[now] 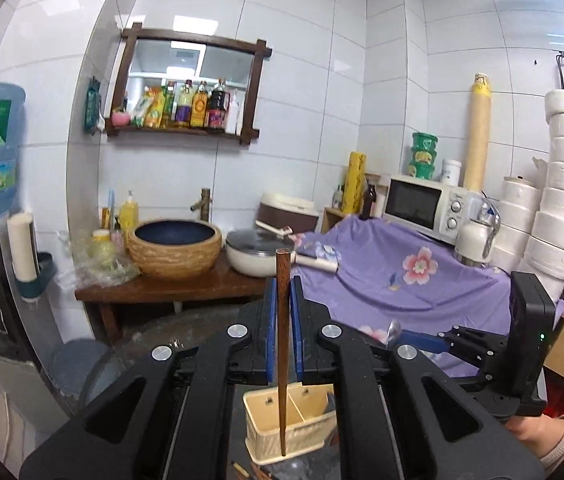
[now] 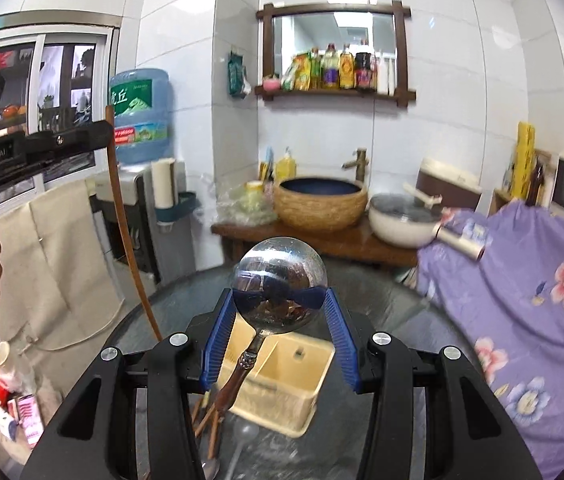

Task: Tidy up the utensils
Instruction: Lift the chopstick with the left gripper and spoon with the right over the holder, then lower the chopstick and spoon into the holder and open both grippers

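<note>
The left gripper (image 1: 282, 300) is clamped on a brown wooden chopstick (image 1: 282, 344) that stands upright, its tip hanging over the cream utensil box (image 1: 278, 436) at six o'clock. The right gripper (image 2: 280, 312) pinches the bowl of a metal spoon (image 2: 278, 288) between its blue pads, handle trailing toward seven o'clock above the same box. More chopsticks (image 2: 206, 420) lie on the dark table (image 2: 382, 304) at the box's nine o'clock.

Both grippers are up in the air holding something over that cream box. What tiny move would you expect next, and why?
Probably lowering the left gripper so the wooden chopstick slides into a compartment of the cream holder. The chopstick hangs nearly upright, clamped between the pads, its tip already above the divided box. The right gripper holds a metal spoon by its bowl, also over the holder, so it could follow.
</note>
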### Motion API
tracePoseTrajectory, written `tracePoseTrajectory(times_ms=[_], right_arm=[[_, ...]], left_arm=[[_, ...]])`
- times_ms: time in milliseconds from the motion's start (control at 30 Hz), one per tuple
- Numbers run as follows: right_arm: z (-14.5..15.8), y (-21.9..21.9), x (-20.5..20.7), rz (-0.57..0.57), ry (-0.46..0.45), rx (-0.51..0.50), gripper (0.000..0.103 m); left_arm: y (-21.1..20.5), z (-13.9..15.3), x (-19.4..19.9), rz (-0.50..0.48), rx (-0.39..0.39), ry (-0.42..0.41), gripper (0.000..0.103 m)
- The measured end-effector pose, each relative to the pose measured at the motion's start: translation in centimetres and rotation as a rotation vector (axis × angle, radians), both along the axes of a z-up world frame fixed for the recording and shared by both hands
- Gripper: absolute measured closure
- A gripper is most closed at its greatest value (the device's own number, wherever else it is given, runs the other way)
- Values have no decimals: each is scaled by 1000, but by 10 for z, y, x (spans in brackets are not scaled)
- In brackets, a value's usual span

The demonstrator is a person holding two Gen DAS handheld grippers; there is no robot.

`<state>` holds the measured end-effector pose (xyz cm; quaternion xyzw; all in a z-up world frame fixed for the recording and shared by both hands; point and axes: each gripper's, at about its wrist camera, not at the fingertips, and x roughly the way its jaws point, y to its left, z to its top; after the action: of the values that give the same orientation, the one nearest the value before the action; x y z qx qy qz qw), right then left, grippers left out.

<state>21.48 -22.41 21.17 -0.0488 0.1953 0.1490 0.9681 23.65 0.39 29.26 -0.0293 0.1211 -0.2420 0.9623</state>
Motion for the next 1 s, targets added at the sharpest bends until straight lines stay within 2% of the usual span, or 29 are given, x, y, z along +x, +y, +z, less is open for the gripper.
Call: tracePoseTrajectory(times_ms=[133,267,367,633,1000], right_arm=[[9,-1,21,-50,-34,-34,58],[-1,-2,39,-81,-26,-68,58],[-15,0,50,-98,-18,-98,58],[-61,6,59,-101,30,-151,58],[-98,3,65,-99,101,-127,58]], left_arm=[[-16,12,17,43,21,-37,96],[-26,4,34,76,16,-44,96],[-31,-14,48,91,3,-27,96],[-33,-77,83,112,-25,84,96],[-42,-128,86,111,9,154,96]])
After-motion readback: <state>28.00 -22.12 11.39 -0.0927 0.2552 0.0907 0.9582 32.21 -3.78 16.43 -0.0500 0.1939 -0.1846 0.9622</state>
